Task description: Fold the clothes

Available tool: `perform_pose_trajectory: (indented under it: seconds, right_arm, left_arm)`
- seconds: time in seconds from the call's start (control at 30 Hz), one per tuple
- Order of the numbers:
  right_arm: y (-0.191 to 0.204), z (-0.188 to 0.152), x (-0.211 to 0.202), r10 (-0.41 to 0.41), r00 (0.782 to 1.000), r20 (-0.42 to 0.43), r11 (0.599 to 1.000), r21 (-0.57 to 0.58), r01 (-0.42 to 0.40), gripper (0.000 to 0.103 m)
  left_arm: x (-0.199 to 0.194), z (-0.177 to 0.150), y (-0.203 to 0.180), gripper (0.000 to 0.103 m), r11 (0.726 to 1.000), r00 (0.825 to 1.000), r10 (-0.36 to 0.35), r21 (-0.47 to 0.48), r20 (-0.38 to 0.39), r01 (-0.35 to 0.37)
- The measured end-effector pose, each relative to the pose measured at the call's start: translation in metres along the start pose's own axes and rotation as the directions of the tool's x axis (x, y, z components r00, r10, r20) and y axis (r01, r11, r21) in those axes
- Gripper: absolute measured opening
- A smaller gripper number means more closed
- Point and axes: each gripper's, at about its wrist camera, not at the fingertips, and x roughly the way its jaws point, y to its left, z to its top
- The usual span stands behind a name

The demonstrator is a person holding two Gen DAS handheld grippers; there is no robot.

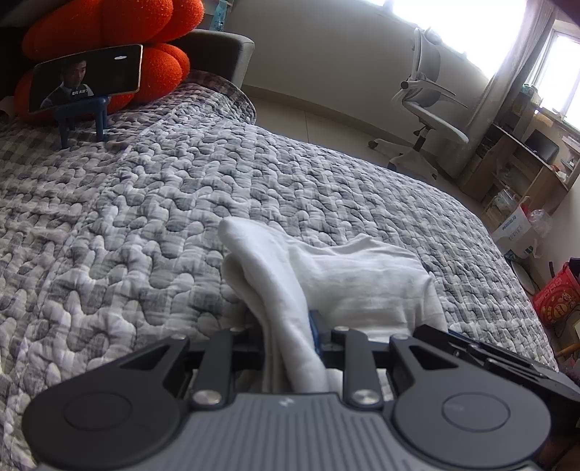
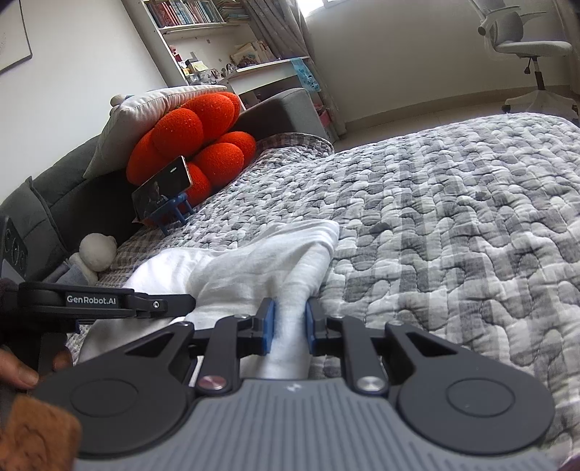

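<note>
Two grippers are working one white garment (image 1: 366, 279) on the grey quilted bedspread (image 1: 145, 224), and we are holding it at both ends. Our left gripper (image 1: 290, 344) is pinching a bunched fold of the cloth, which is draping over its fingers so that only a sliver of blue pad is showing; our right gripper (image 2: 289, 326) is clamping another fold of the same white garment (image 2: 253, 268) squarely between its blue pads (image 2: 270, 326). Containers are few: a white bag or box with blue print (image 1: 514, 226) is standing on the floor past the foot of the bed, beside a red printed box (image 1: 558, 297), and we cannot tell what either is holding. Shelves (image 2: 195, 21) in the right wrist view are carrying rows of books and small items. Near the head of the bed a phone (image 1: 87, 78) is sitting on a small blue stand (image 1: 81, 123), leaning against an orange puffy cushion (image 1: 108, 25), well apart from the garment. A grey office chair (image 1: 431, 105) is standing on the floor by the window. Nothing is lying between the cloth and the open bedspread. From the right wrist view, the side of the left gripper (image 2: 108, 302) is reading "GenRobot.AI", with a hand (image 2: 18, 369) gripping below it.
</note>
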Motion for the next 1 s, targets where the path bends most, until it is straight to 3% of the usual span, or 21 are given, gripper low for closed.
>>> perform_pose_trajectory:
  seconds: [0.57, 0.73, 0.9, 1.0]
  right_arm:
    - [0.009, -0.001, 0.003, -0.035, 0.999, 0.008, 0.998, -0.06, 0.036, 0.017]
    - [0.018, 0.006, 0.003, -0.073, 0.997, 0.0, 0.994, -0.077, 0.072, 0.014]
    - [0.036, 0.021, 0.003, -0.08, 0.997, 0.017, 0.989, -0.126, 0.082, 0.013]
    - [0.051, 0.033, 0.003, -0.065, 0.997, 0.035, 0.984, -0.162, 0.07, 0.013]
  left_arm:
    - [-0.001, -0.003, 0.002, 0.024, 1.0, 1.0, -0.01, -0.004, 0.017, 0.011]
    - [-0.006, 0.002, 0.002, 0.019, 1.0, 1.0, -0.017, 0.017, 0.007, 0.017]
    - [-0.022, 0.012, -0.001, 0.017, 0.996, 0.999, 0.022, 0.081, 0.035, -0.024]
    - [-0.042, 0.025, 0.007, 0.017, 0.998, 0.998, 0.015, 0.056, 0.065, -0.018]
